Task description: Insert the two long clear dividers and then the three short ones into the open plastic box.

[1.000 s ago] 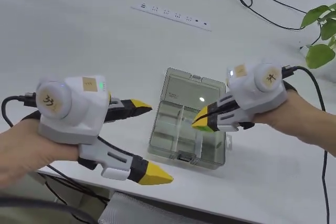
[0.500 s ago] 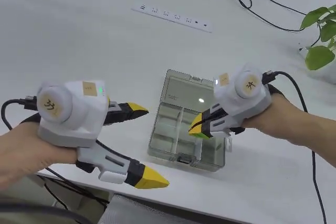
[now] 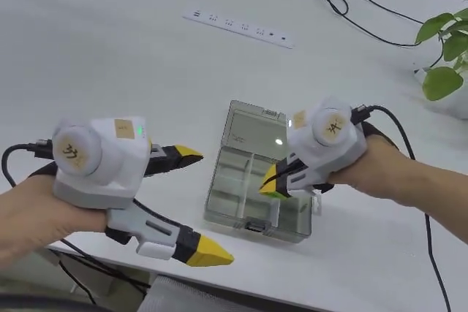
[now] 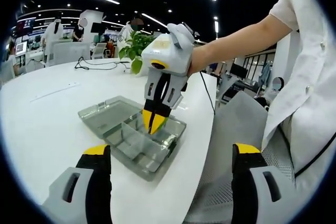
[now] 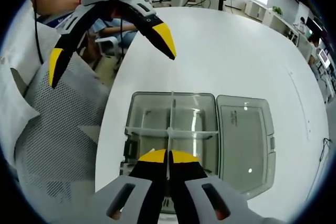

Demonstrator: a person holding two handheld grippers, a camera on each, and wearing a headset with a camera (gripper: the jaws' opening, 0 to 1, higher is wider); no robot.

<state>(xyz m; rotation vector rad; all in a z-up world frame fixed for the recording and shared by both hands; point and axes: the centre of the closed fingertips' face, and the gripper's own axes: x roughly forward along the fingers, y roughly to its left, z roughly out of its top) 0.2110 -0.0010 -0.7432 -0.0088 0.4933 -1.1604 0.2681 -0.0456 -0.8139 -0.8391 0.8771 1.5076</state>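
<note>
Box: the plastic box (image 3: 228,210) lies open mid-table, with its lid (image 3: 257,129) flat at its 12 o'clock.
Seated so far: clear dividers (image 5: 172,129) stand crossed in the tray.
Right tool: your right gripper (image 3: 269,180) has its jaws pressed together, tips over the tray's 4 o'clock part. I cannot tell if a clear strip is pinched.
Left tool: your left gripper (image 3: 201,206) is spread wide and empty, at the box's 8 o'clock, apart from it.
Doing it well: probably line the strip up with the wall slots and press straight down. Steady the 9 o'clock wall if the box slides.
</note>
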